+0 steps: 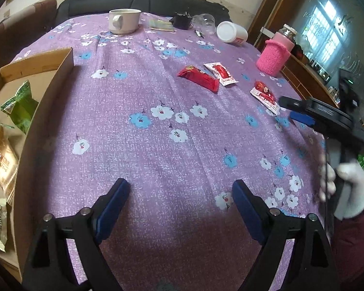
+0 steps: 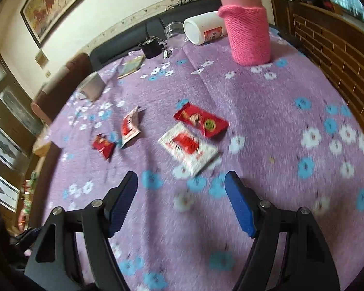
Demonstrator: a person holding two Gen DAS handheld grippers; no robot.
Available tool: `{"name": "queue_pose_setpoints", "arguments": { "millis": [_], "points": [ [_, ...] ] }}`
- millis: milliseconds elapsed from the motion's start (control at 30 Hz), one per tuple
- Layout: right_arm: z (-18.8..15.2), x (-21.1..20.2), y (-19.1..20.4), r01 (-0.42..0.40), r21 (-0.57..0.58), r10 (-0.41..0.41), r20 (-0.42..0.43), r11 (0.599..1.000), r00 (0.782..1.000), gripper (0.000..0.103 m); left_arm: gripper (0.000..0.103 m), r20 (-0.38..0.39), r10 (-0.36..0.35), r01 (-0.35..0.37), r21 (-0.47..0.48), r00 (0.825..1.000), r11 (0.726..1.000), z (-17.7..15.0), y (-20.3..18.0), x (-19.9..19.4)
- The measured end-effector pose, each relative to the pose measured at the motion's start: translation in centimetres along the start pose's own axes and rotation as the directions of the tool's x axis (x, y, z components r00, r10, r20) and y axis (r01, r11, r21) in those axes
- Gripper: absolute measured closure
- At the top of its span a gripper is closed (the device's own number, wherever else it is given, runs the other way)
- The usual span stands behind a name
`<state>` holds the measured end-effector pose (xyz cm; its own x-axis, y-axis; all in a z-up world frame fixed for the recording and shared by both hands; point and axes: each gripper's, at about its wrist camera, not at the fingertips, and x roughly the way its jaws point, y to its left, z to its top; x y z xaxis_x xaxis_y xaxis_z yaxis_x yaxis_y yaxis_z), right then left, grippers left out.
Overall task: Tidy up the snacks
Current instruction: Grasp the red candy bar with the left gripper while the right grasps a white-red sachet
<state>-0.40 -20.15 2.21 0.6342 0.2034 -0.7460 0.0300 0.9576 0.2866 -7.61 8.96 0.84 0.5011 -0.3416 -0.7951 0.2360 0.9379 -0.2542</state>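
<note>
Several red and white snack packets lie on the purple flowered tablecloth. In the left wrist view a red bar (image 1: 198, 77), a white-red packet (image 1: 221, 73) and another packet (image 1: 265, 95) lie at centre right. A cardboard box (image 1: 46, 111) at the left holds green and brown snack packs (image 1: 19, 108). My left gripper (image 1: 180, 201) is open and empty over bare cloth. In the right wrist view my right gripper (image 2: 181, 194) is open and empty, just short of a white-red packet (image 2: 189, 146); a red packet (image 2: 201, 120), a white-red packet (image 2: 130, 127) and a red bar (image 2: 103, 145) lie beyond. The right gripper also shows in the left wrist view (image 1: 293, 110).
A white mug (image 1: 123, 20), a pink knitted bottle cover (image 1: 274, 55), a tipped white jar (image 1: 230, 32), a clear cup (image 1: 205, 21), a black device (image 1: 182, 20) and a flat packet (image 1: 161, 25) stand at the table's far side. A dark sofa lies behind, wooden furniture at the right.
</note>
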Motion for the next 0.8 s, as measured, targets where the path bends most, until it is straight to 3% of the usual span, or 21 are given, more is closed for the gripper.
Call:
{"name": "queue_pose_setpoints", "arguments": {
  "millis": [100, 200, 300, 367, 567, 633, 700, 767, 800],
  "points": [
    [1.2, 2.0, 0.0, 0.068, -0.025, -0.069, -0.018, 0.997, 0.997, 0.028, 0.008, -0.01, 0.003, -0.003, 0.024, 1.0, 1.0, 0.1, -0.5, 0.4],
    [1.7, 3.2, 0.2, 0.072, -0.032, -0.073, -0.019, 0.997, 0.997, 0.03, 0.001, -0.014, -0.036, 0.036, 0.015, 0.999, 0.999, 0.1, -0.4, 0.4],
    [1.6, 3.3, 1.4, -0.05, -0.056, 0.047, -0.062, 0.997, 0.997, 0.04, 0.001, -0.017, -0.038, 0.038, 0.019, 0.999, 0.999, 0.2, -0.4, 0.4],
    [1.0, 3.1, 2.3, -0.188, -0.063, 0.181, -0.104, 0.98, 0.978, 0.04, 0.001, -0.019, -0.031, 0.031, 0.026, 0.999, 0.999, 0.2, -0.6, 0.5],
    [0.7, 3.4, 3.2, -0.051, -0.069, 0.046, -0.068, 0.996, 0.997, 0.04, 0.001, -0.032, 0.01, -0.008, 0.052, 0.999, 0.999, 0.2, -1.1, 0.8],
    [1.0, 3.7, 3.8, -0.02, -0.076, 0.015, -0.06, 0.997, 0.998, 0.04, 0.002, -0.046, -0.041, 0.041, -0.002, 0.998, 0.999, 0.5, -0.8, 0.6],
    [1.3, 4.2, 4.7, 0.02, -0.101, -0.024, -0.045, 0.995, 0.999, 0.04, 0.005, -0.064, -0.137, 0.134, -0.047, 0.989, 0.99, 1.6, -0.6, 0.5],
    [1.6, 4.7, 5.1, 0.046, -0.128, -0.05, -0.028, 0.991, 0.998, 0.042, 0.005, -0.052, -0.153, 0.15, -0.045, 0.987, 0.988, 3.1, -0.7, 0.5],
    [1.6, 4.9, 5.4, 0.067, -0.152, -0.07, -0.016, 0.986, 0.997, 0.048, 0.005, -0.042, -0.148, 0.146, -0.041, 0.988, 0.988, 4.0, -0.8, 0.6]
  ]
}}
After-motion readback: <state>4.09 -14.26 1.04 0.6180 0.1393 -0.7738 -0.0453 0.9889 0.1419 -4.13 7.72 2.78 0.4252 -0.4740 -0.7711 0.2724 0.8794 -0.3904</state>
